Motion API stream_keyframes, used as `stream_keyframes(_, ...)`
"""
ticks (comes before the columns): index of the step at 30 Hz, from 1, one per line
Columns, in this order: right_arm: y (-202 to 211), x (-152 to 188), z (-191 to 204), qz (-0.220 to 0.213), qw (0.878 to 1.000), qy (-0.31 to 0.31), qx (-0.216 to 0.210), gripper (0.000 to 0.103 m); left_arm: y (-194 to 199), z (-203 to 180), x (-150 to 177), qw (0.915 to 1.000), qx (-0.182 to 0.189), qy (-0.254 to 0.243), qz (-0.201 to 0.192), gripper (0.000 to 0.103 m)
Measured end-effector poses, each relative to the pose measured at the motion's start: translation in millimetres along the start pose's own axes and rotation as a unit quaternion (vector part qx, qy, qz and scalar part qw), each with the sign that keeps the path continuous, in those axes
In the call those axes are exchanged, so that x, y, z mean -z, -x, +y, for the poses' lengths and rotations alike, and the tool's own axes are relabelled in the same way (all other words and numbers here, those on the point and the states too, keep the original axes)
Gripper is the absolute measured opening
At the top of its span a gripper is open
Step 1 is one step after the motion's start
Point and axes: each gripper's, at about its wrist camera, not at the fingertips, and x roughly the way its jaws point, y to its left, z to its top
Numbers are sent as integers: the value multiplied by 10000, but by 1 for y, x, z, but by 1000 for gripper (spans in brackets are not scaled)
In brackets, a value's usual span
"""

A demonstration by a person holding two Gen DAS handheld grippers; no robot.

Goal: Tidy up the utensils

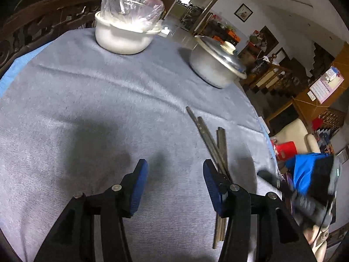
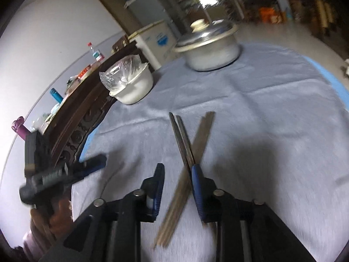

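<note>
Several grey metal chopsticks [image 1: 214,144] lie crossed in two pairs on the grey tablecloth [image 1: 87,109]. My left gripper [image 1: 174,170] is open and empty, its right finger lying over the chopsticks' near part. In the right wrist view the chopsticks [image 2: 189,148] cross just ahead of and between the fingers of my right gripper [image 2: 177,174], which is open and holds nothing. The left gripper [image 2: 72,172] shows blurred at the left of that view. The right gripper [image 1: 309,196] shows blurred at the right of the left wrist view.
A white bowl covered with clear plastic [image 1: 126,24] stands at the far side of the table. A metal pot with a lid [image 1: 216,63] stands at the far right. A dark carved wooden sideboard [image 2: 87,113] borders the table. The table edge [image 1: 268,135] runs close to the chopsticks.
</note>
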Motion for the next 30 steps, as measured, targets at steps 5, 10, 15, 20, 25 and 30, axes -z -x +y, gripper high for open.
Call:
stream_keyframes(5,-37,-31,-4,246,9995,2,205,29,-2,15,-6,9999,-137,43,74,54)
stream_keyframes(10,-59,-42,-19,328,9966,-258,705,29,-8,21,-8,9998,-137,85,146,54)
stream_keyframes(15,-86,-34,-12,679,9881,129,1373,20,-13,17,-5,9997,-54,49,223,54)
stream_keyframes(20,-76,-28,-18,599,9825,359,1728,17,-16,14,-6,9996,-96,-12,271,54)
stream_keyframes(25,-58,-33,-51,588,9841,-137,1671,17,-24,12,-11,9992,-175,-94,336,54)
stream_keyframes(30,-59,-50,-72,848,9812,-931,1463,18,-45,-5,-34,9980,-133,-161,599,54)
